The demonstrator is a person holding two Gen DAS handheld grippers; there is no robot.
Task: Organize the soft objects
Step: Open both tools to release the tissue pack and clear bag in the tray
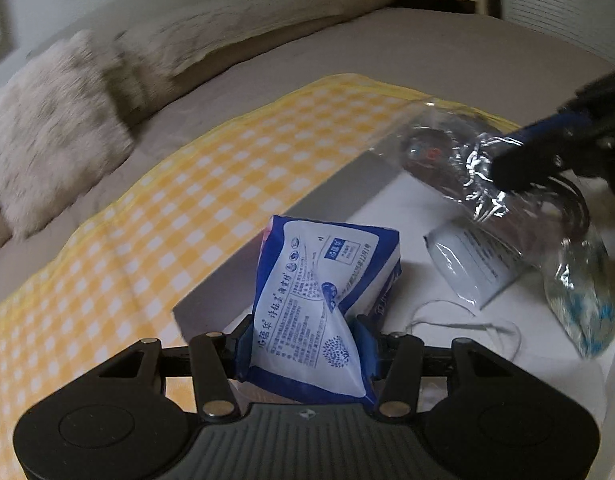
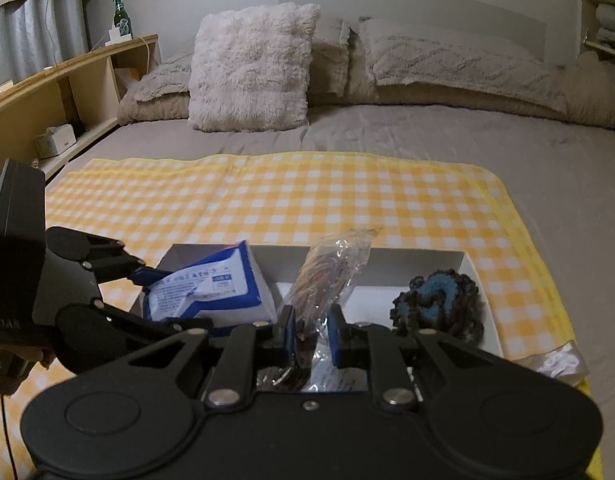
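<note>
You have the blue-and-white tissue pack (image 1: 319,304) pinched between the fingers of your left gripper (image 1: 303,344), which are closed on its lower half so the wrapper creases inward; it sits low in the centre of the left wrist view, above the near left corner of the white box (image 2: 465,264). Your right gripper (image 2: 310,334) is clamped on a crinkled clear plastic bag (image 2: 331,268) with dark and reddish contents you can't identify, held upright in the middle of the right wrist view, over the box's centre. By my reading you are partway through: a blue and dark crocheted piece (image 2: 437,306) already lies in the box's right end, and a small white packet (image 1: 471,266) with a loose white string beside it rests on the box floor at the right of the left wrist view. Both held items are not yet released. The box rests on a yellow checked cloth (image 2: 307,196) spread on the grey bed (image 2: 387,132), with pillows (image 2: 251,68) across the top of the frame
</note>
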